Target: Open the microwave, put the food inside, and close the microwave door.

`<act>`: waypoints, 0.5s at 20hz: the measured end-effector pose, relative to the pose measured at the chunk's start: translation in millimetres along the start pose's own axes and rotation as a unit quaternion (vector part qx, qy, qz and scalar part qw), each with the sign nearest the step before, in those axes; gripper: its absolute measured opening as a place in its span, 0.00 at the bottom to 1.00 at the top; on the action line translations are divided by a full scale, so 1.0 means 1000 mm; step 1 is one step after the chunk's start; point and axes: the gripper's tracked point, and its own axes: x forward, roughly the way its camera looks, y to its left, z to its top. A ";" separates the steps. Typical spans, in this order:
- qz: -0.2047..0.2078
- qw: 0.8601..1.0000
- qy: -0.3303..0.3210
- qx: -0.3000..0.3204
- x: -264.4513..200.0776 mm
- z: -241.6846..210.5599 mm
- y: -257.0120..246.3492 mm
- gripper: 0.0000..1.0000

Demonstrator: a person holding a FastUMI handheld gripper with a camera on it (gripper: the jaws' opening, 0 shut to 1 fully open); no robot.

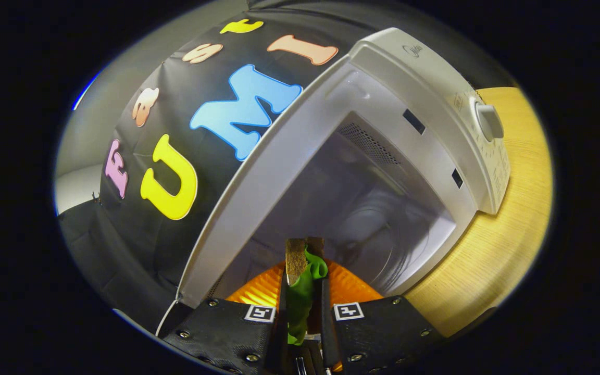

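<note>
Fingers of the gripper are pressing together on the green stem of an orange pumpkin, which is hanging just under and ahead of them. The jaws are standing nearly closed, with only the stem between them. Beyond the fingertips the microwave is standing open, its pale cavity facing the gripper. A dial is sitting on the control panel at the right. The microwave is resting on a wooden table.
</note>
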 end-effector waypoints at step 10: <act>-0.051 0.999 -0.010 0.001 0.038 -0.008 -0.034 0.33</act>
